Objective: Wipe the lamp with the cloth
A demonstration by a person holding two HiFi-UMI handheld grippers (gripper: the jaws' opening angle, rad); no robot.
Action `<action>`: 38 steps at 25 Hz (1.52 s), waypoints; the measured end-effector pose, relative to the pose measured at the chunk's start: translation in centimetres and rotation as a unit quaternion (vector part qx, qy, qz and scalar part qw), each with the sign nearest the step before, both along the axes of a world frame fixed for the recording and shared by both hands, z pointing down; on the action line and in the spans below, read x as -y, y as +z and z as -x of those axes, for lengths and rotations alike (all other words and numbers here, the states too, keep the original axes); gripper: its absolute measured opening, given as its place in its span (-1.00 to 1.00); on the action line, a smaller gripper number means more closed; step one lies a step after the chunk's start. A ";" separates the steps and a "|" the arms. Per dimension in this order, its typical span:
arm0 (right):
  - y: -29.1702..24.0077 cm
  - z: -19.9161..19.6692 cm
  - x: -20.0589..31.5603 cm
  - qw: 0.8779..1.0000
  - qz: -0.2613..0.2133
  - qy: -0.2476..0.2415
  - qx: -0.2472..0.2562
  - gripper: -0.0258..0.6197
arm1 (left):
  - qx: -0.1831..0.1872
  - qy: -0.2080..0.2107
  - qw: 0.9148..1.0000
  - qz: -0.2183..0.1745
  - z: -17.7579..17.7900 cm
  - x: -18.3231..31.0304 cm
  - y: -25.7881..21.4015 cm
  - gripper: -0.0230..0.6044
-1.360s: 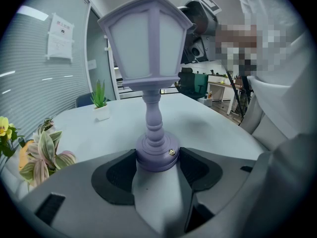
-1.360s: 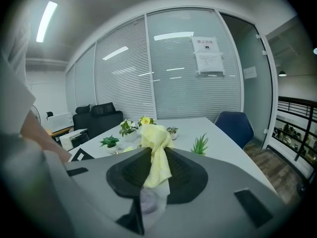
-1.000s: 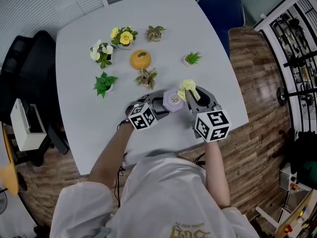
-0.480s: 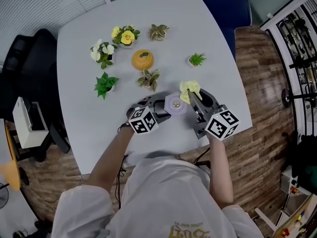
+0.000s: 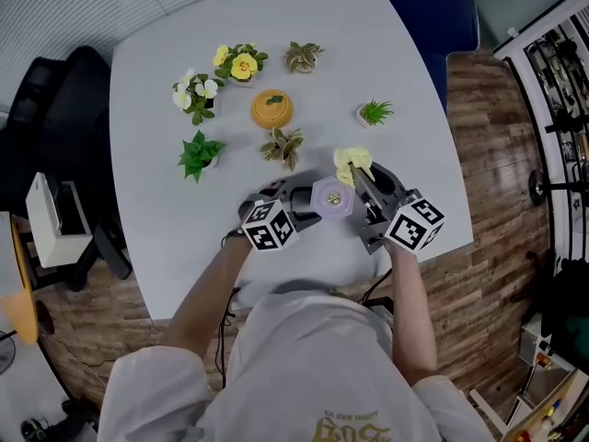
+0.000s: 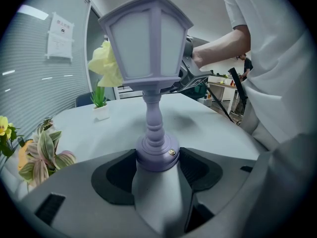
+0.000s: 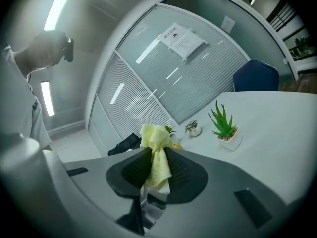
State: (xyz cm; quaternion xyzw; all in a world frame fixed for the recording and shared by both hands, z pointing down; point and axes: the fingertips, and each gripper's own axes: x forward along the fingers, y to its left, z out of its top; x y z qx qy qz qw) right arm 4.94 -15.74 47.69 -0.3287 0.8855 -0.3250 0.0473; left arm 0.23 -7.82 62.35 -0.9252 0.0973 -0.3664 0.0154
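near the table's (image 5: 175,247) front edge, close to the person, the left gripper (image 6: 157,155) grips the round base of the purple lamp (image 6: 148,43) between its wide-set jaws. the right gripper (image 7: 157,167) pinches the yellow cloth (image 7: 154,135), bunched just beside the lamp's shade.

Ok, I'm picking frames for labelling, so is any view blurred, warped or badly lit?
Head view: sharp and evenly lit, no glare. Left gripper view: heavy fisheye with black corners, lamp crisp. Right gripper view: same fisheye bends the blinds, the ceiling light strip glares, cloth in focus.
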 end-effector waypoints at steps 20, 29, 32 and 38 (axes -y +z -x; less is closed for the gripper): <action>2.4 0.6 -1.2 0.999 0.029 -0.018 -0.014 -0.65 | 0.000 0.000 1.000 0.000 0.0 0.0 -0.1 -0.03; 4.0 0.7 -1.5 0.998 0.042 -0.019 -0.040 -0.65 | -0.001 0.001 1.000 -0.001 -0.1 0.0 -0.1 -0.03; 4.2 0.7 -1.5 0.998 0.044 -0.019 -0.042 -0.65 | -0.001 0.001 1.000 -0.002 0.0 0.0 0.0 -0.03; 4.3 0.4 -1.8 0.998 0.048 -0.014 -0.040 -0.65 | 0.000 0.001 1.000 -0.001 0.0 0.0 0.0 -0.03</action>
